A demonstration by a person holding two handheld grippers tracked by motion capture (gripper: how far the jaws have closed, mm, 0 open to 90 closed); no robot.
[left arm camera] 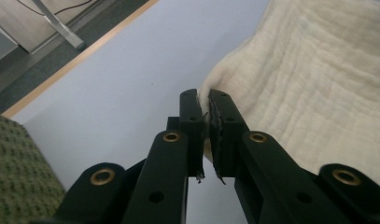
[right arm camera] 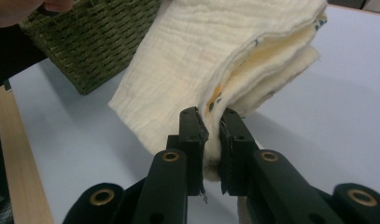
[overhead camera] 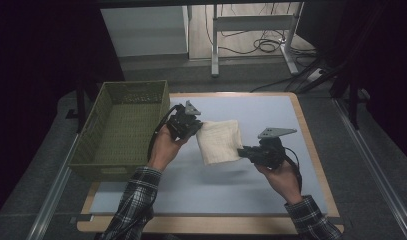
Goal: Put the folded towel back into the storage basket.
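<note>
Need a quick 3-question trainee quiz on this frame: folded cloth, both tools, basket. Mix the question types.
1. True or false: the cream cloth lies flat on the table.
2. What grips the cloth? A) left tool alone B) right tool alone C) both
3. On which side of the cloth, in the high view, does the green basket stand?

Key: 1 false, it is held up with its shadow below; 2 C; 3 left.

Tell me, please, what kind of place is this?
Probably a lab or workshop set up for recording handling tasks. A person holds the left gripper and right gripper over a work table, with loose cables and a metal frame behind.
</note>
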